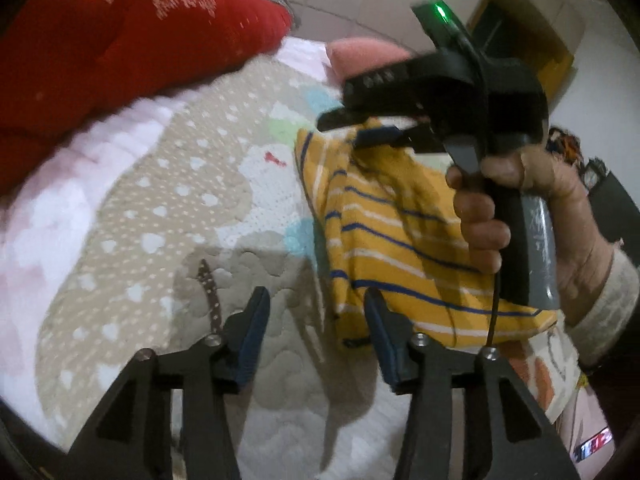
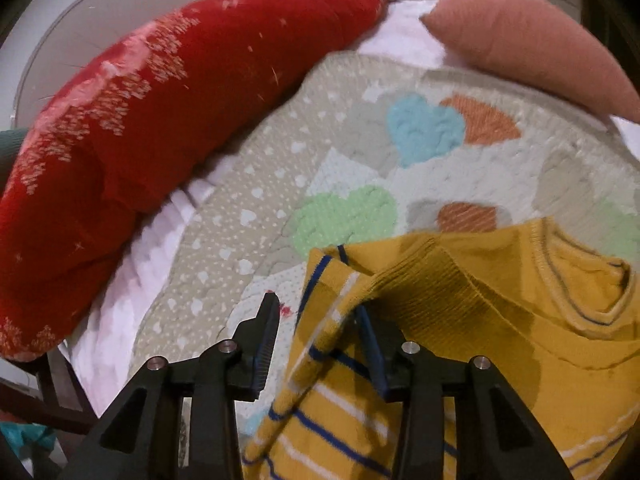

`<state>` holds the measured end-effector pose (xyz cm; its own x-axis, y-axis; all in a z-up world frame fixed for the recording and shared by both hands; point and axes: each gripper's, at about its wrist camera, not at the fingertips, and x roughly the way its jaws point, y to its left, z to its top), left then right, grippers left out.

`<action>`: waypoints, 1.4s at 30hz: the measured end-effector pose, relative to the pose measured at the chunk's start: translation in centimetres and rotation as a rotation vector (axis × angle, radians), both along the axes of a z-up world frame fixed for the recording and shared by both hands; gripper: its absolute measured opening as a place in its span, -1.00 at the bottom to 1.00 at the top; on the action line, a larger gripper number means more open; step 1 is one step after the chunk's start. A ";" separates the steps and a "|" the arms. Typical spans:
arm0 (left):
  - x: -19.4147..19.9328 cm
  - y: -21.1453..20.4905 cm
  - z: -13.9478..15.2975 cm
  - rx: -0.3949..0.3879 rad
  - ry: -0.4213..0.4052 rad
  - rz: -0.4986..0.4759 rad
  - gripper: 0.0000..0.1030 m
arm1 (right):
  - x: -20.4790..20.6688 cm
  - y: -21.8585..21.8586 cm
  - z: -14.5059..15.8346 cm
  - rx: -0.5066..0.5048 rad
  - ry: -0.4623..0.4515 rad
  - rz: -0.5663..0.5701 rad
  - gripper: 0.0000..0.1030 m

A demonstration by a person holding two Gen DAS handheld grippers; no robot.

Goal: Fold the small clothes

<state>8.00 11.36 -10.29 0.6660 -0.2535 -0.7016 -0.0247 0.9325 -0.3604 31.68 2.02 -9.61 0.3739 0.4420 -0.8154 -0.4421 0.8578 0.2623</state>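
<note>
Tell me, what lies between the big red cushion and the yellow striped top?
Only the quilt, beige with white hearts and pastel heart patches, lies between the red cushion and the yellow striped top. The right wrist view shows it best.

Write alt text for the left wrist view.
The right gripper, held in a hand, lifts a yellow striped garment above a heart-patterned quilt. The left gripper is open in the foreground; a red blanket lies behind.

A heart-patterned quilt [image 2: 360, 168] carries a red blanket [image 2: 160, 120], pink pillow [image 2: 520, 48].
</note>
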 end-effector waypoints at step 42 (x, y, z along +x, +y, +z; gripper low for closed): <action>-7.7 -6.7 3.0 0.144 -0.040 0.023 0.66 | -15.9 -40.1 -5.7 0.374 0.094 -0.535 -0.40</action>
<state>0.34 4.69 -7.31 0.6988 -0.1366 -0.7021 -0.0344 0.9741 -0.2237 15.82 -38.08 -15.31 0.5558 0.4744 -0.6827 0.0595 0.7964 0.6019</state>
